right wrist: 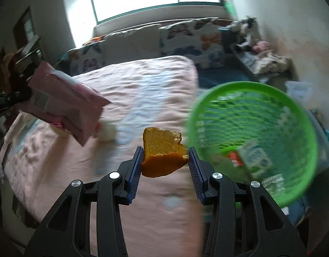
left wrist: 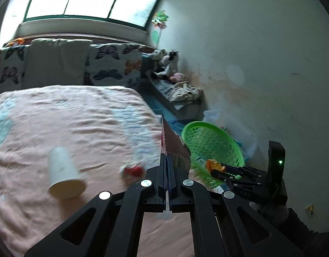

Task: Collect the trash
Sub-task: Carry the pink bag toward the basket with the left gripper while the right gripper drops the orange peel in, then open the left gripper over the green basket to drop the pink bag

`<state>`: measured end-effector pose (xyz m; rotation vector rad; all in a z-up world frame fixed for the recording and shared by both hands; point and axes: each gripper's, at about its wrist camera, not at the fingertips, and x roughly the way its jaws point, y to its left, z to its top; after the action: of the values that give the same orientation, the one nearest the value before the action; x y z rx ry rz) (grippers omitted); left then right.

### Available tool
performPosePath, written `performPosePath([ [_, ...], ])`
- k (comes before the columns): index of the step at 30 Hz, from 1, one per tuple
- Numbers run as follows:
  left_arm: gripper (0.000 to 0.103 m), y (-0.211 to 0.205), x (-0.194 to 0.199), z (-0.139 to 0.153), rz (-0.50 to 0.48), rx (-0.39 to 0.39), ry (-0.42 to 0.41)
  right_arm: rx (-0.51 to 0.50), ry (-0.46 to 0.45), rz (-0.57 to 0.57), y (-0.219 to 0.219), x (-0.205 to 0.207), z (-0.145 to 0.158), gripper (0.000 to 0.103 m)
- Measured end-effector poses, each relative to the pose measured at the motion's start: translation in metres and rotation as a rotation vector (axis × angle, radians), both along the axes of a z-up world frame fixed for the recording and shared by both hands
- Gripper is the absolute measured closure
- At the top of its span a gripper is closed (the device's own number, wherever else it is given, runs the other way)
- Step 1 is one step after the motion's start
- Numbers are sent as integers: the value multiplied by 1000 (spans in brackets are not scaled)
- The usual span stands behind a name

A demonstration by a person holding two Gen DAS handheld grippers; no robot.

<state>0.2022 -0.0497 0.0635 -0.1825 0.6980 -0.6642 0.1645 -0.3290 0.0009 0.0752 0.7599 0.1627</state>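
Left gripper (left wrist: pixel 168 160): clamped on pink snack packet (right wrist: pixel 63 102), held above pink bedspread (left wrist: pixel 78 115). Right gripper (right wrist: pixel 165 160): pinched orange peel (right wrist: pixel 164 150) beside green mesh basket (right wrist: pixel 301 111), cartons inside. White paper cup (left wrist: pixel 62 171) lay on bedspread.

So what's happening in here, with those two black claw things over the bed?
Someone is picking litter off the bed. The left hand-held gripper is clamped on a pink snack packet, and the right hand-held gripper holds a piece of orange peel next to the green basket, which already has some wrappers in it. A white paper cup and a small red scrap are on the pink bedspread.
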Motion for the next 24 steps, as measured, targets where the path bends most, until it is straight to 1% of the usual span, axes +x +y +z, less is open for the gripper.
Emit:
performPosePath([
  [5, 101, -46, 12, 10, -60, 8, -10, -18, 10, -103, -56, -3, -1, 60],
  [10, 101, -83, 22, 14, -108, 16, -13, -19, 43, -171, -96, -1, -14, 60],
  [13, 101, -105, 28, 14, -128, 39, -13, -14, 61, -203, -114, 1, -24, 58],
  [17, 101, -132, 40, 12, -157, 62, 1, -5, 70, -231, -128, 2, -32, 57],
  [18, 101, -138, 43, 10, -164, 72, 3, -2, 70, -236, -130, 2, -33, 55],
  [19, 101, -143, 45, 9, -166, 80, 3, 2, 68, -239, -132, 2, -33, 48],
  [21, 101, -154, 50, 4, -173, 99, 10, 4, 55, -248, -135, 1, -32, 43],
  [24, 101, -169, 58, -3, -181, 120, 21, 13, 40, -250, -137, -1, -30, 43],
])
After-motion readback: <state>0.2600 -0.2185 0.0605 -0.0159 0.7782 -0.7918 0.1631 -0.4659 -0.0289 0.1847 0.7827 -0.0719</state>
